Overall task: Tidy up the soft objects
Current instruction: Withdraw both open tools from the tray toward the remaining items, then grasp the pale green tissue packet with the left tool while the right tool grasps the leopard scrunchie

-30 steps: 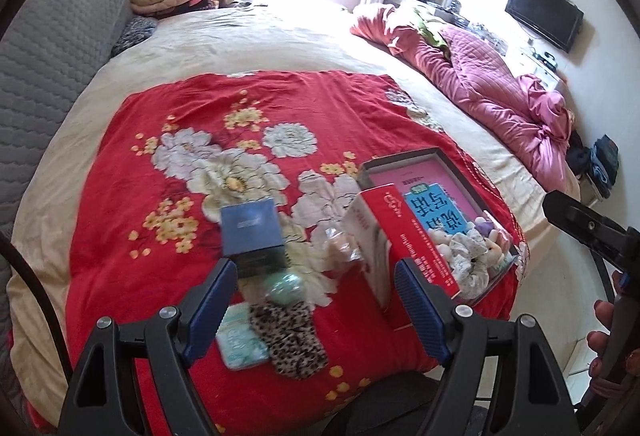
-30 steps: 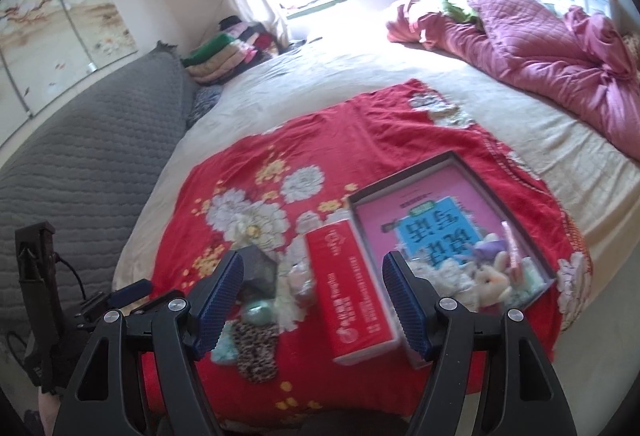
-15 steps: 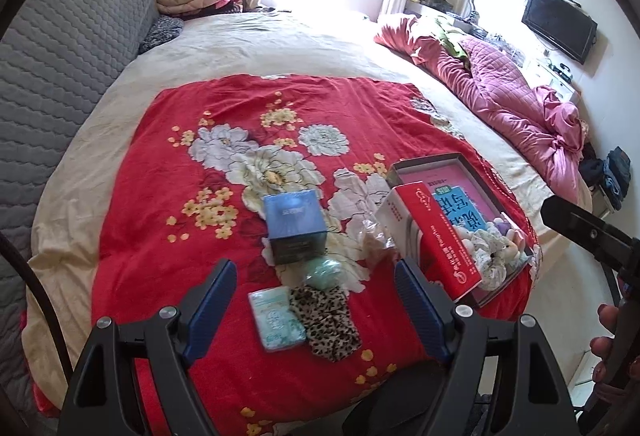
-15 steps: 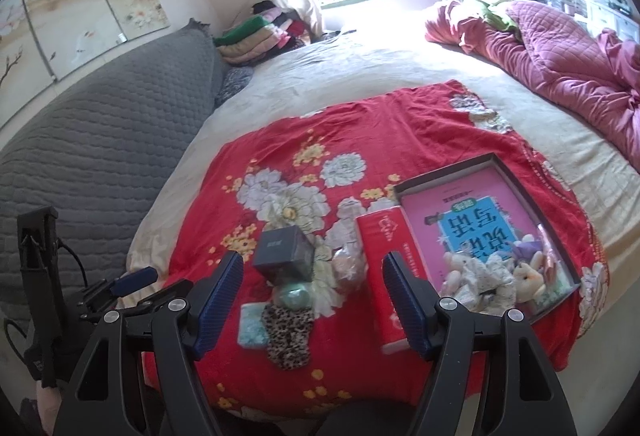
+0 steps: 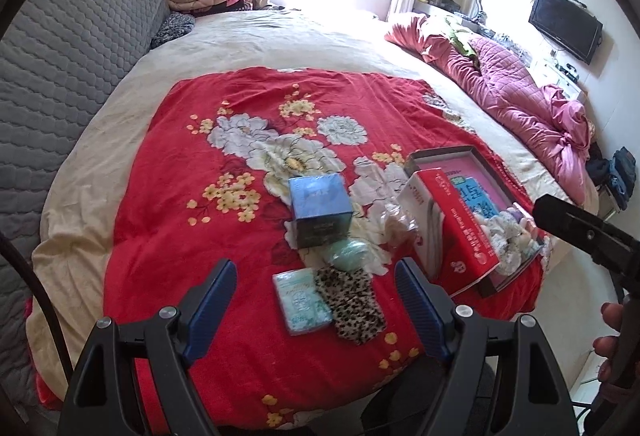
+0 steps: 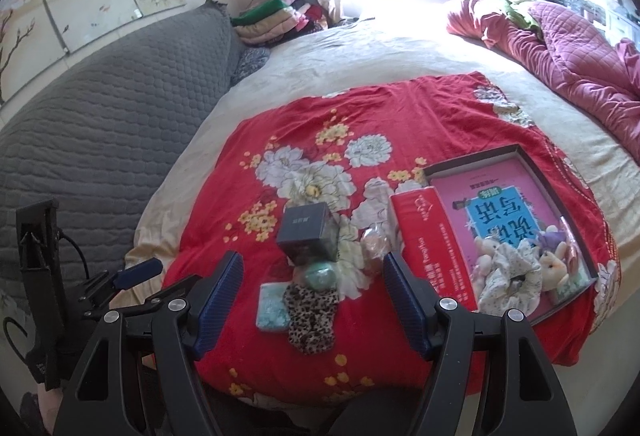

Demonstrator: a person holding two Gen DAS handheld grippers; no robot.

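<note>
On the red floral blanket (image 5: pixel 200 236) lie a leopard-print cloth (image 5: pixel 352 300) (image 6: pixel 312 316), a pale teal packet (image 5: pixel 300 302) (image 6: pixel 273 304) and a green soft ball (image 5: pixel 349 255) (image 6: pixel 320 272). A dark box tray (image 6: pixel 476 159) (image 5: pixel 436 154) holds a pink book, small plush toys (image 6: pixel 554 264) and a floral scrunchie (image 6: pixel 508 276). My left gripper (image 5: pixel 314 302) is open and empty, above the near edge. My right gripper (image 6: pixel 312 296) is open and empty, also held back over the near edge.
A blue-black cube box (image 5: pixel 320 209) (image 6: pixel 306 234) stands behind the ball. A red box lid (image 5: pixel 460 228) (image 6: pixel 432 240) leans on the tray's left side. A clear wrapped item (image 6: pixel 374 238) lies between them. A pink quilt (image 5: pixel 520 95) lies far right, a grey headboard (image 5: pixel 60 55) left.
Both grippers have pulled back and up from the items, so the bed and objects look smaller and farther. Both stayed open. Nothing on the blanket has moved.
</note>
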